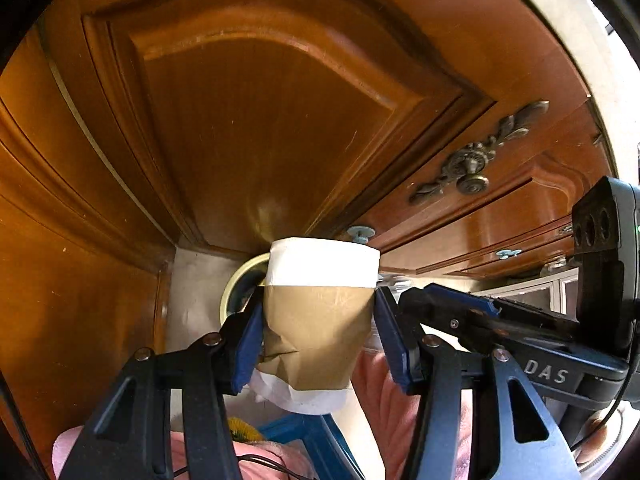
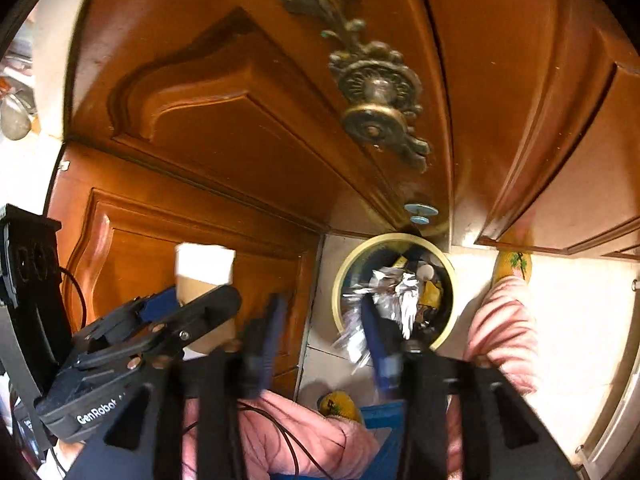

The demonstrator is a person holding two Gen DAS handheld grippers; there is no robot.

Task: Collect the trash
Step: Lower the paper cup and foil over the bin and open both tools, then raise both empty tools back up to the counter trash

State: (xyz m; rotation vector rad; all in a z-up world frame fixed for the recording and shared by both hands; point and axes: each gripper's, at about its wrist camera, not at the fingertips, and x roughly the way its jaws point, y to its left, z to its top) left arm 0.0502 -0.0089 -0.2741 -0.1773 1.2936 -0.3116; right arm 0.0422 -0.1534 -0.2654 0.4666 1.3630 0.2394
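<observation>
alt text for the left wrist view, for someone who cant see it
The left tool grips a dented brown-and-white paper cup in front of wooden cabinet doors. A round bin's cream rim peeks out behind the cup, and the right tool shows at right.

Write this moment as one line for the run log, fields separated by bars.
left gripper: shut on paper cup | right gripper: open, empty | trash bin: on floor, foil inside

Your right gripper (image 2: 324, 344) fingers (image 2: 266, 336) are motion-blurred, so contact with the foil (image 2: 394, 300) can't be read. The paper cup (image 1: 320, 312) hides most of the bin (image 1: 240, 284) in the left wrist view; the cup's crushed base is partly behind a finger.
</observation>
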